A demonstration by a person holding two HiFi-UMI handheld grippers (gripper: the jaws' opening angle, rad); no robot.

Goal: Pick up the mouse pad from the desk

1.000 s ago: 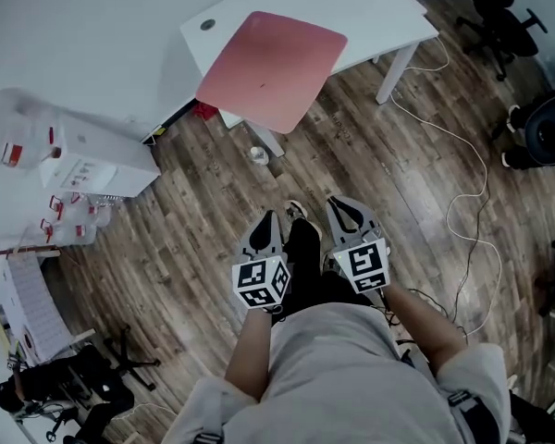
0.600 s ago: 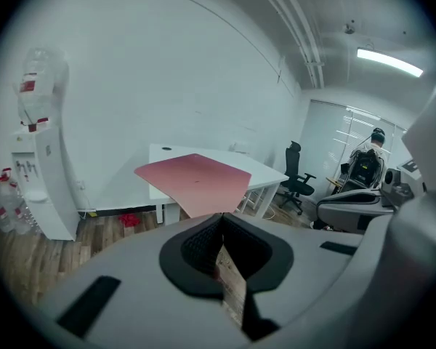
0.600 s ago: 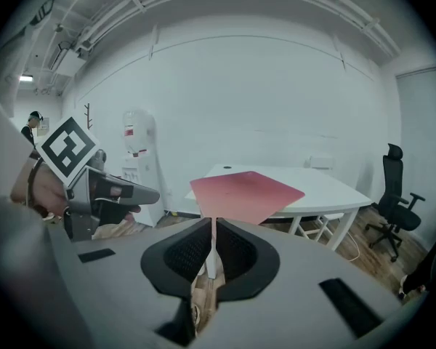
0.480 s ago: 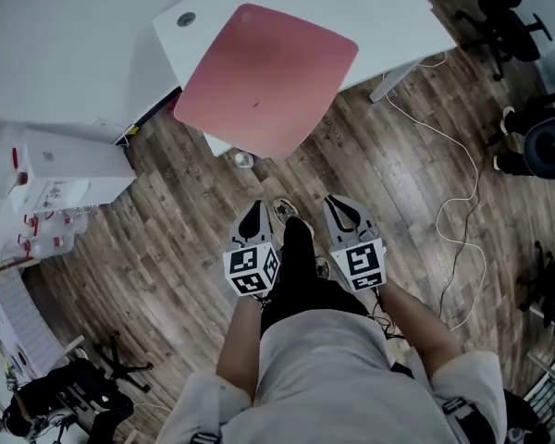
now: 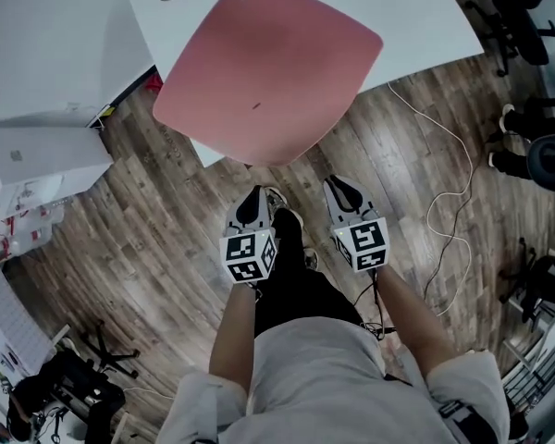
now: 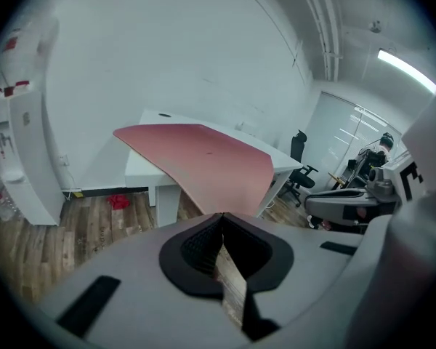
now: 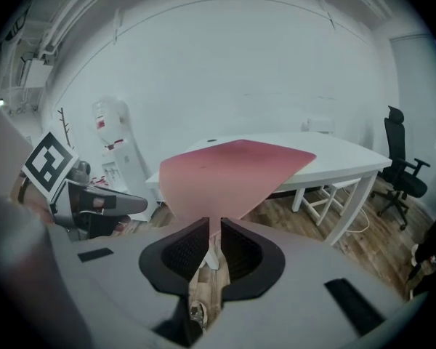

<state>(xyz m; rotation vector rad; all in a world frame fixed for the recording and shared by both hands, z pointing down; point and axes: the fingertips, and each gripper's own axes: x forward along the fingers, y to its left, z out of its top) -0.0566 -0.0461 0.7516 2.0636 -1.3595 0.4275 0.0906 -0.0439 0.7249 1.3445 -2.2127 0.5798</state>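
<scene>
A large pink mouse pad (image 5: 268,67) lies on the white desk (image 5: 425,17), with its near corner hanging over the desk's front edge. My left gripper (image 5: 252,197) and right gripper (image 5: 338,185) are side by side over the wooden floor, short of that corner, both shut and empty. The left gripper view has the mouse pad (image 6: 203,158) beyond the closed tips of my left gripper (image 6: 221,217). From the right gripper view, the mouse pad (image 7: 225,177) hangs just past my right gripper (image 7: 212,224), apart from it.
A white cabinet (image 5: 37,155) stands at the left by the wall. A white cable (image 5: 444,211) snakes over the floor at the right, near black office chairs (image 5: 546,146). Something red (image 5: 151,81) lies under the desk. The person's legs and shoes are between the grippers.
The desk and mouse pad have come nearer and larger in the head view. Both grippers have moved forward with the person toward the pad's overhanging corner, still shut.
</scene>
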